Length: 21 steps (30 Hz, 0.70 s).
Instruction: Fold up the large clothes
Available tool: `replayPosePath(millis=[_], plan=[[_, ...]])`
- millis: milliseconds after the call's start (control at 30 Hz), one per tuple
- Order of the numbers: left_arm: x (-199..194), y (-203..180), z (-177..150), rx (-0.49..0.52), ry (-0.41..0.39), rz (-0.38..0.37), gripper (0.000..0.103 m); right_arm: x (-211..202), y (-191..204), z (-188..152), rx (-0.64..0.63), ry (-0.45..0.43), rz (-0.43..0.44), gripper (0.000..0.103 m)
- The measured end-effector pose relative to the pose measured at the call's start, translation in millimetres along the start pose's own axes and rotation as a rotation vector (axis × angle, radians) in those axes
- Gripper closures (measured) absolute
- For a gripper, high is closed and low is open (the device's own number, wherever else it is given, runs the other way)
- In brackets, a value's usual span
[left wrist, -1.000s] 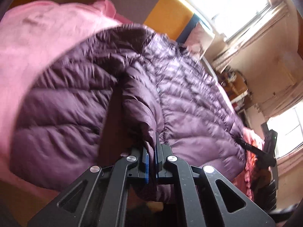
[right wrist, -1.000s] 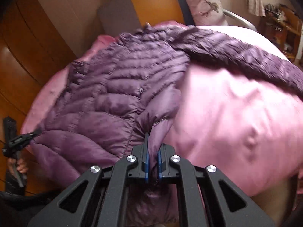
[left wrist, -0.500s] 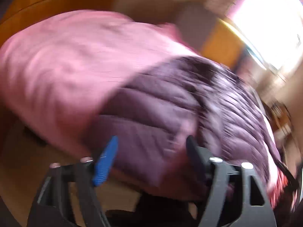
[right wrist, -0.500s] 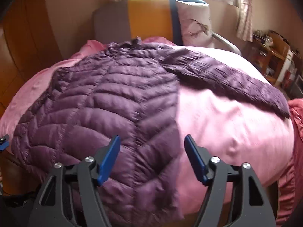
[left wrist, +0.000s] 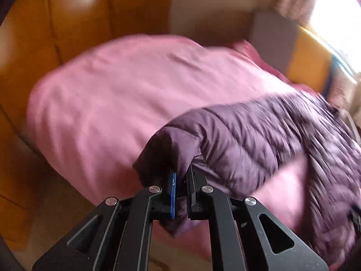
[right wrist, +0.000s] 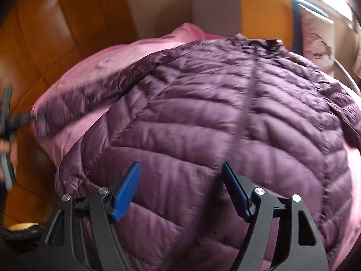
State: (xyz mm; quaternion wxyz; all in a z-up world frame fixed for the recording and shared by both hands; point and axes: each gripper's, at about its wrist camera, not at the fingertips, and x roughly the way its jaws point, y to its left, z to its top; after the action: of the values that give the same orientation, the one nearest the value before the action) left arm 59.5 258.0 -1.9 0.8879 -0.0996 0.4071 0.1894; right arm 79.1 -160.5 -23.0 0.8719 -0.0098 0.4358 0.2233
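A purple quilted down jacket (right wrist: 203,103) lies spread front-up on a bed with a pink cover (left wrist: 112,94). Its zip runs down the middle. My left gripper (left wrist: 181,176) is shut on the cuff of one sleeve (left wrist: 171,144), and the sleeve runs away to the right toward the jacket body (left wrist: 259,135). In the right wrist view that sleeve (right wrist: 90,94) stretches to the left edge, where the left gripper (right wrist: 22,118) pinches its end. My right gripper (right wrist: 181,167) hangs open just above the lower front of the jacket, with nothing pressed between its blue pads.
A wooden wardrobe front (left wrist: 56,22) stands close along the bed's left side. A grey and orange headboard (right wrist: 264,11) and a pillow (right wrist: 315,38) are at the far end, under a bright window (left wrist: 338,11). Bare floor (left wrist: 33,225) shows at the bed's near corner.
Both grippers let go of the jacket folds they pinched, and the jacket settled flat. The left gripper swung to the sleeve cuff and shut on it. The right gripper opened and shifted over the jacket's body.
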Motion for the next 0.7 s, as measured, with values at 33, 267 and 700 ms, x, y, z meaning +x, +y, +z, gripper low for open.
replayPosePath(millis=[33,267,700], plan=[[5,9,14,-0.003,-0.017,0.031,0.098,5,5,-1,-0.01,0.009,0.009,0.029],[64,27,68,0.055,-0.017,0.244,0.099,26,21,-13,-0.018,0.059,0.038,0.029],[67,53,60,-0.117,-0.051,0.295,0.032,10,0,-2,-0.006,0.059,0.071,0.028]])
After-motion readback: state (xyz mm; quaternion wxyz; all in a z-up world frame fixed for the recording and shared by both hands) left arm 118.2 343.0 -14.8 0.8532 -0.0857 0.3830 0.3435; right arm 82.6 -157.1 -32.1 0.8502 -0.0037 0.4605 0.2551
